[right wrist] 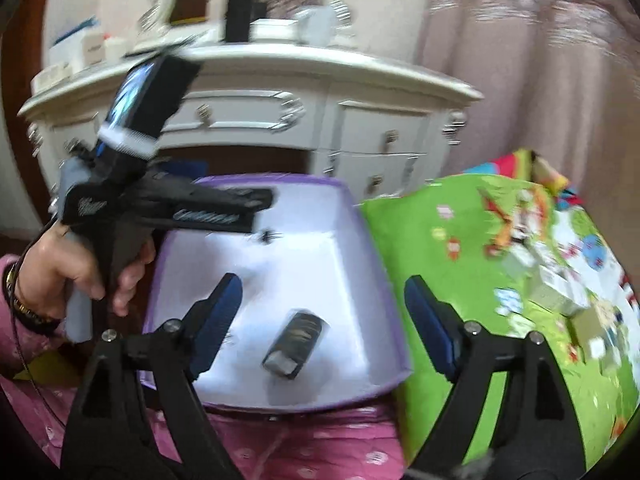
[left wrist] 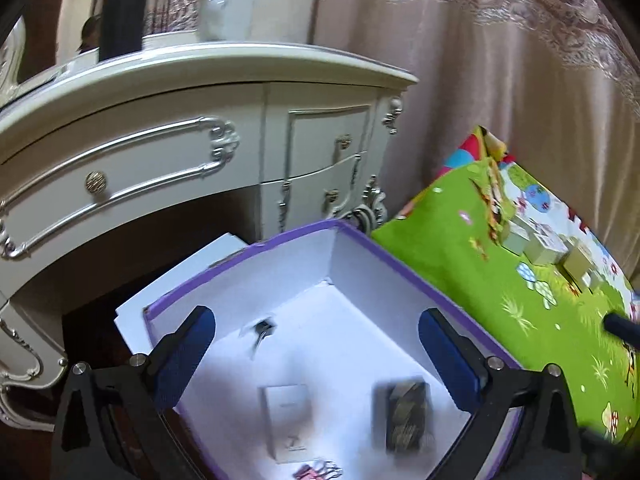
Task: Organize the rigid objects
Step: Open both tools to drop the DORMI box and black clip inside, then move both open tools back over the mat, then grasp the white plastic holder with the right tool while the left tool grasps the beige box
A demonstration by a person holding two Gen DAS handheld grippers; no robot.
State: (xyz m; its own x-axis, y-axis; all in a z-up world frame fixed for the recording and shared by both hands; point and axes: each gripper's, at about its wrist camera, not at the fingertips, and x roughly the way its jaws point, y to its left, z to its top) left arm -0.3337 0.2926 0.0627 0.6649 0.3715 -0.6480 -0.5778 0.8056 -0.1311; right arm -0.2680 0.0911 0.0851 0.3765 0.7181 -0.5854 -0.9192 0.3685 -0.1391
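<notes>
While both cameras look down into the same box, I log what each one gives me, left to right.

Left wrist only: I see a white card box (left wrist: 286, 420) lying flat on the box floor, pink binder clips (left wrist: 316, 473) at the bottom edge, and a white mug (left wrist: 226, 16) on top of the dresser (left wrist: 160, 128).
Right wrist only: I see the person's left hand (right wrist: 80, 276) on the handle of the left gripper (right wrist: 256, 208), a bracelet at that wrist, and pink dotted fabric (right wrist: 304, 448) under the box's near side.
Purple box: one, white inside, purple rim (left wrist: 256, 246); it sits just beside the green mat.
Things in the box: one black binder clip (left wrist: 262, 330) near the far wall, one white card box, one dark patterned box (left wrist: 404, 416) to its right; the pink clips are too blurred to count.
Green play mat: one (left wrist: 460, 272), to the right of the purple box, with several small pale boxes (left wrist: 544, 250) on it; I make out about four, blur allowing.
Left gripper (left wrist: 316, 324): fingers spread wide over the box interior, nothing between them.
Right gripper (right wrist: 324, 296): fingers spread wide, nothing between them, above the dark patterned box (right wrist: 296, 344).
Blue pads: two per gripper (left wrist: 188, 344) (right wrist: 218, 312).
</notes>
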